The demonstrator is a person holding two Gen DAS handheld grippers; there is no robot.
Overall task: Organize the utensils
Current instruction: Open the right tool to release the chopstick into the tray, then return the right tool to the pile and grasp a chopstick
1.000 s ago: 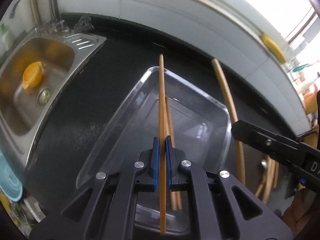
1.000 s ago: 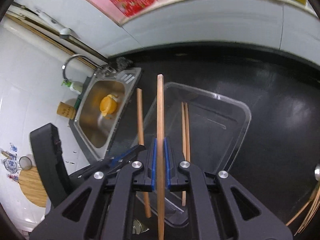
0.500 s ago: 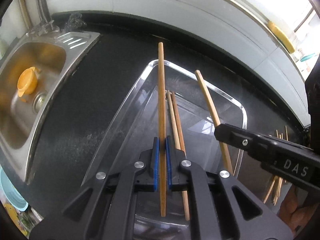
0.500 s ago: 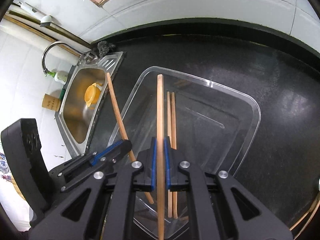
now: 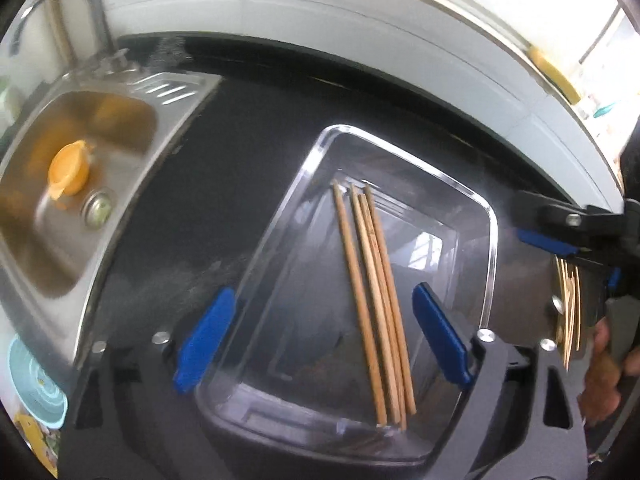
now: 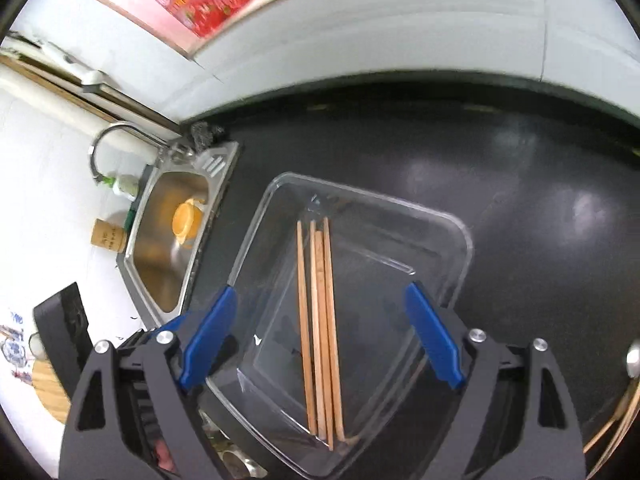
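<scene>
Both grippers (image 5: 320,332) (image 6: 324,332) opened — chopsticks (image 6: 320,320) dropped into tray (image 6: 460,240).

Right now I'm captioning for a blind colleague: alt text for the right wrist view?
Four wooden chopsticks lie side by side in a clear tray on a black counter, below the open right gripper; a steel sink sits left.

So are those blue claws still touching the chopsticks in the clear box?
Apart. In the left wrist view the left gripper stands wide open around the chopsticks in the clear box; the right gripper likewise.
</scene>
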